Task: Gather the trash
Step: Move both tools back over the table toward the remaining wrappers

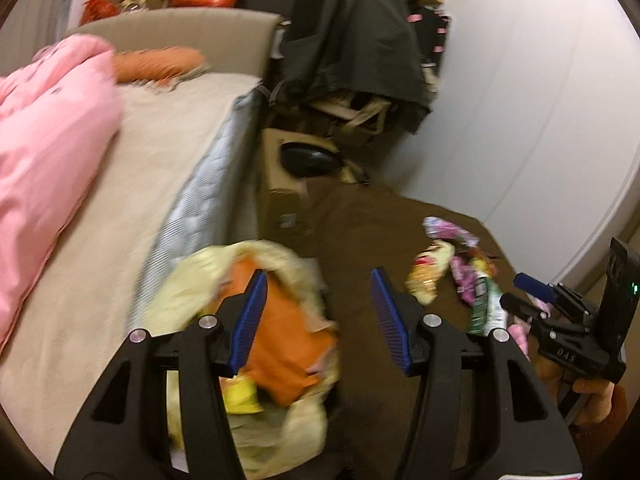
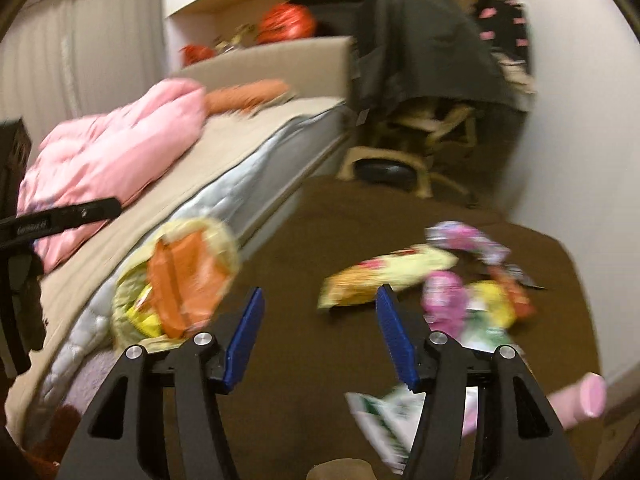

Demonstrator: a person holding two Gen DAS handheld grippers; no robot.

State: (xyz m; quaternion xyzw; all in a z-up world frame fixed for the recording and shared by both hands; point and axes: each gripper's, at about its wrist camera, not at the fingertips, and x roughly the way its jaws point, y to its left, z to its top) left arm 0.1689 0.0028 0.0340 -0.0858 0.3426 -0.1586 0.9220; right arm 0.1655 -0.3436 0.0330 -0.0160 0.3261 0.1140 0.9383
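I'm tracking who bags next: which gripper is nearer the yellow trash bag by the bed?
Left. The left gripper hangs right over the yellow trash bag; the right gripper sits farther off, the bag to its left.

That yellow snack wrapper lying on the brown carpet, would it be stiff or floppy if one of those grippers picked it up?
Probably floppy: the yellow snack wrapper lies flattened and creased on the carpet, so it would likely sag from a pinch. It looks empty, so probably very light. Its printed film seems glossy, so it might slip. The frame is blurred, so this is a guess.
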